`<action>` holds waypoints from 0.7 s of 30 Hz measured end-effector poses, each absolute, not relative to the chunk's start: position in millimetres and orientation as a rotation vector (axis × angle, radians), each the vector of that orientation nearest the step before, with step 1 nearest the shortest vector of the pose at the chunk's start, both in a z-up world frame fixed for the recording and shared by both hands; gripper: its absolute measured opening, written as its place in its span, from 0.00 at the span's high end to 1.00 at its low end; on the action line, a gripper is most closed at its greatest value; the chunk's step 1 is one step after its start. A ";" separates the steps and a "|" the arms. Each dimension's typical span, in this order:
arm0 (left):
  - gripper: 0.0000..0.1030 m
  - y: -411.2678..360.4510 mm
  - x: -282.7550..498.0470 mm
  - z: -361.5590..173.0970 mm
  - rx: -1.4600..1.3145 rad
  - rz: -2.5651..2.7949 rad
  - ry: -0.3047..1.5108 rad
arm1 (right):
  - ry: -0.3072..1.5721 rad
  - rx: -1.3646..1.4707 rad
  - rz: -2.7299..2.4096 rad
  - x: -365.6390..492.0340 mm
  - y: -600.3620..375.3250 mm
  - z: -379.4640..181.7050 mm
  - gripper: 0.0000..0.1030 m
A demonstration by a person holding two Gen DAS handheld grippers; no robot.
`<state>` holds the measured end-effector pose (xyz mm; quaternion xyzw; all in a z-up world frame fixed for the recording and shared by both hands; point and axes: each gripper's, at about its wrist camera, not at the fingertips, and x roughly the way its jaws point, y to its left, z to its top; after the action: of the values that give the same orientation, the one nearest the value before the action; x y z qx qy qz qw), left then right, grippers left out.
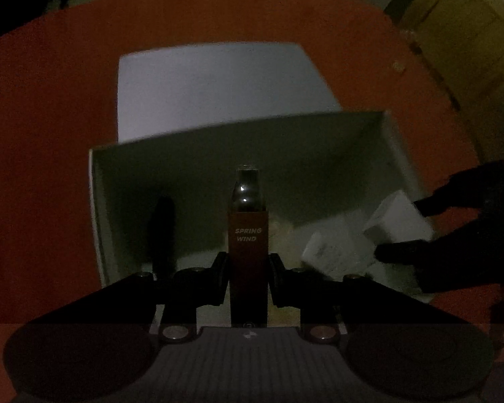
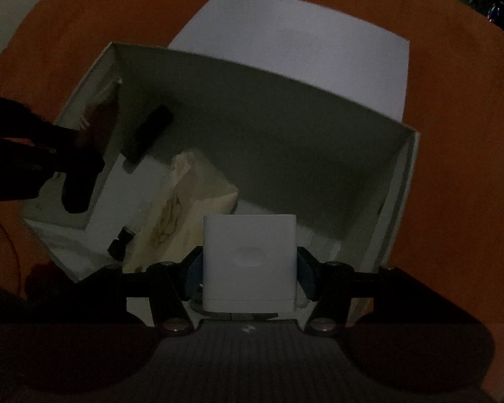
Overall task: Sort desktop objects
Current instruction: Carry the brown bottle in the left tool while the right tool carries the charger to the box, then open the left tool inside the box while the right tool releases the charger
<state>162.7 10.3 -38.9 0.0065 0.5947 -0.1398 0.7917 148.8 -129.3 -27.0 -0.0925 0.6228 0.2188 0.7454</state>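
Two grippers hang nose-down over one open white cardboard box (image 2: pixel 319 127) on an orange table covering (image 1: pixel 43 134). Left gripper (image 1: pixel 248 268): jaws drawn nearly together, clamped on a slim dark-red bottle lettered SPRING WIND (image 1: pixel 248 245), its dark glossy cap pointing to 12 o'clock, above the box interior. Right gripper (image 2: pixel 249 268): jaws partly apart, pads pressed on both sides of a small white rounded case (image 2: pixel 249 258), held above the box floor near its near wall.

Box walls rise on all sides; the far wall stands at 12 o'clock, with the flat white lid (image 2: pixel 302 40) lying beyond it. Free floor remains toward 1 o'clock in the right view.

Inside, a beige crumpled paper packet (image 2: pixel 191 201) lies at 10 o'clock of the case, and a black oblong item (image 2: pixel 149 131) leans at the left wall. Dim light obscures what the small dark piece (image 2: pixel 121 243) is.
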 end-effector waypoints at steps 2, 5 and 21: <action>0.80 12.2 162.9 -48.9 0.030 -0.290 1.301 | 1.374 -0.215 0.470 148.6 -126.3 -37.8 0.42; 0.80 10.4 165.7 -64.2 0.042 -0.286 1.318 | 1.388 -0.223 0.464 149.6 -123.4 -49.6 0.42; 0.80 -5.5 167.8 -115.3 0.107 -0.252 1.398 | 1.475 -0.330 0.535 142.6 -98.7 -110.8 0.42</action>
<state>167.8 -5.5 -115.3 0.0491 0.6413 -0.1155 0.7570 142.6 -98.7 -110.8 -0.1480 0.6608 0.2396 0.6957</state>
